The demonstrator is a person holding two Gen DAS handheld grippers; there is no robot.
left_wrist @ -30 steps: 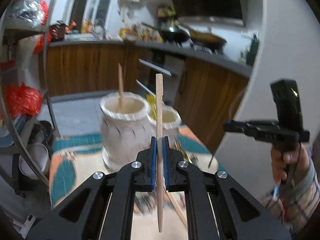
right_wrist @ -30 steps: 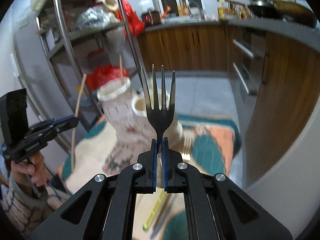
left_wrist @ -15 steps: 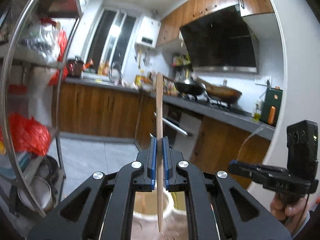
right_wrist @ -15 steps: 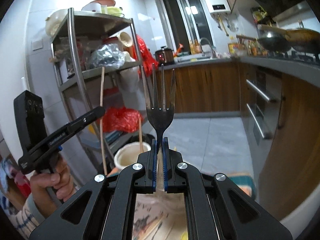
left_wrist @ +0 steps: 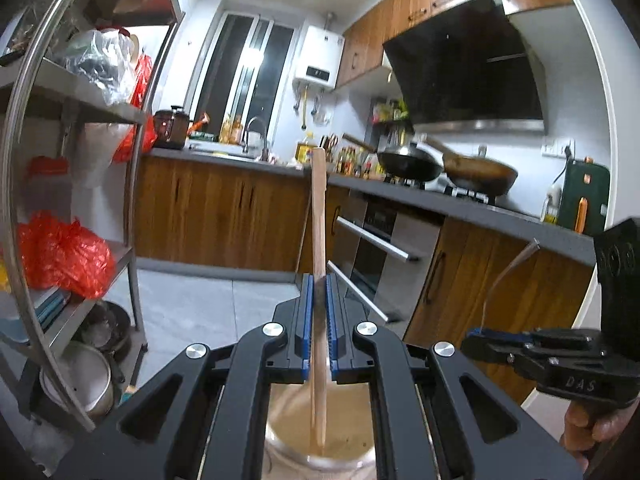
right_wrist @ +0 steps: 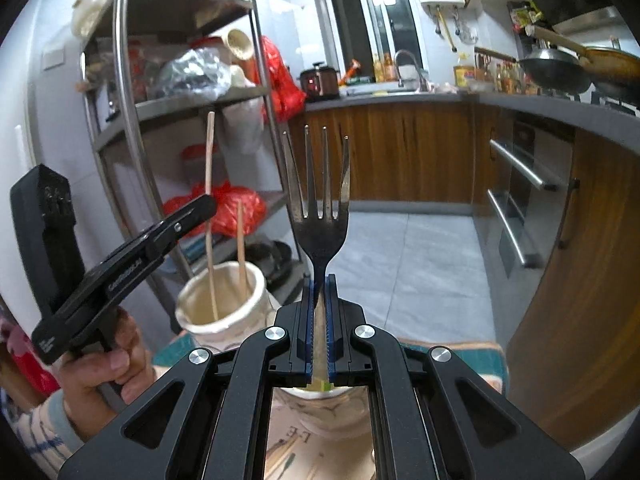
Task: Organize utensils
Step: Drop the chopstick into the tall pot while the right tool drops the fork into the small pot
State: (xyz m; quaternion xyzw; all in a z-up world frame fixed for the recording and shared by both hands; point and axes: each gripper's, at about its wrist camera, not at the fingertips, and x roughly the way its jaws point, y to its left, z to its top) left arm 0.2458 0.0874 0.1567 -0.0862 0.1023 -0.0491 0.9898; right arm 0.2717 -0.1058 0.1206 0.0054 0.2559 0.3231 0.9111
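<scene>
The left gripper (left_wrist: 318, 320) is pinching a chopstick (left_wrist: 319, 280) whose tip is dipping into the cream holder (right_wrist: 224, 304); the right gripper (right_wrist: 319, 320) is clamping a fork (right_wrist: 318, 208) above the second cup (right_wrist: 320, 408). Released crooked, either utensil could tip out.

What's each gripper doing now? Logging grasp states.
Left gripper: closed on the chopstick.
Right gripper: closed on the fork.

We see left gripper (left_wrist: 318, 320) clamping upright chopstick (left_wrist: 319, 216), its lower end inside white holder (left_wrist: 288, 432); right gripper (left_wrist: 486, 344) beside.
</scene>
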